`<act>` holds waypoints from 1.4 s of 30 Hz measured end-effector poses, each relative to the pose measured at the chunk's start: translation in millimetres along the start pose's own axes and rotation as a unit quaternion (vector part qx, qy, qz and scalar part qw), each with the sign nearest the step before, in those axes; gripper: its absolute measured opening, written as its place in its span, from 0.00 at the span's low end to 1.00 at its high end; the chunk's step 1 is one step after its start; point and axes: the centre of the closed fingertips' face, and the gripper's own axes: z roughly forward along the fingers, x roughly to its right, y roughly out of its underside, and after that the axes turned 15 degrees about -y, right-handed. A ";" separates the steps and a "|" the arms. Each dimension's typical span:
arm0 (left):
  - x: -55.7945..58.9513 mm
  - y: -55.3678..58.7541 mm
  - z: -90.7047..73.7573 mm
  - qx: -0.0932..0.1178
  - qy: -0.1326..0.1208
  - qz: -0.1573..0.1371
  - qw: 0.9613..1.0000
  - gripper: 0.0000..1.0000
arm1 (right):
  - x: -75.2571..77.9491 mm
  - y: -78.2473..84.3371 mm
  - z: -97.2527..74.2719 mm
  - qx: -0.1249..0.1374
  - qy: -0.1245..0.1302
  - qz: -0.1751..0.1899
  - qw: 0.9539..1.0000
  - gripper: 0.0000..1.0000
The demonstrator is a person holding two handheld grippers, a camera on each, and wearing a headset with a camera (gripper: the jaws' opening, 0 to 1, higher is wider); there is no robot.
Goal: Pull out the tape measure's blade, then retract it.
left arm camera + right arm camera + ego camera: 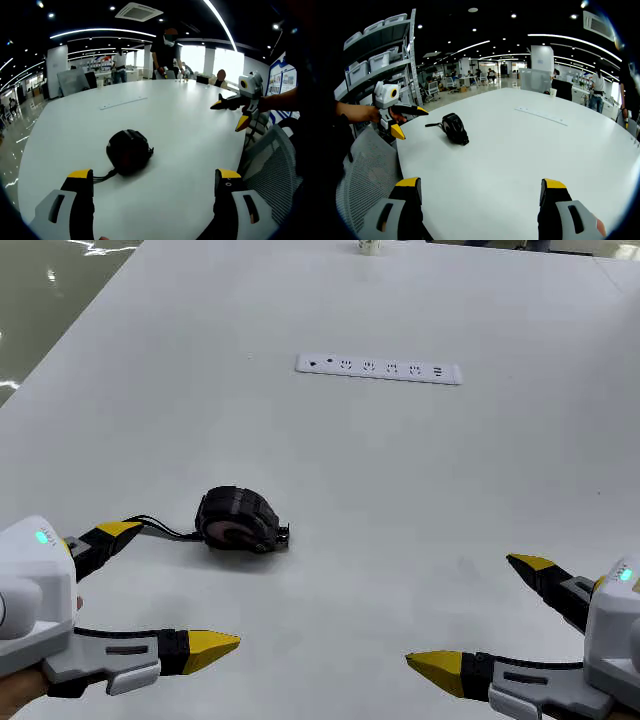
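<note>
A black tape measure (238, 521) lies on its side on the white table (330, 460), its short black wrist strap trailing toward the left. Its blade is inside the case. My left gripper (176, 586) stands open at the near left, its far yellow tip close to the strap's end. In the left gripper view the tape measure (128, 151) lies ahead between the two yellow-tipped fingers, my left gripper (154, 182) not touching it. My right gripper (485, 612) is open at the near right, well apart from the tape measure (455, 128). Nothing is between either gripper's fingers.
A white power strip (378, 368) lies flat farther back on the table. A small cup (369, 246) stands at the far edge. A grey mesh chair (272, 165) sits by the table's near edge. People stand and sit in the office behind.
</note>
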 end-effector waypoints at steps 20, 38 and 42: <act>-0.3 3.4 -1.0 -0.006 0.000 0.012 1.000 0.99 | 2.9 -1.4 -2.2 0.002 0.005 -0.001 1.000 0.99; -3.7 2.8 2.5 -0.009 0.007 0.026 1.000 0.99 | 6.7 -1.3 1.7 -0.011 -0.005 -0.002 1.000 0.99; -5.2 2.6 5.6 -0.011 0.011 0.030 0.999 0.99 | 8.2 -1.6 5.9 -0.016 -0.014 -0.004 1.000 0.99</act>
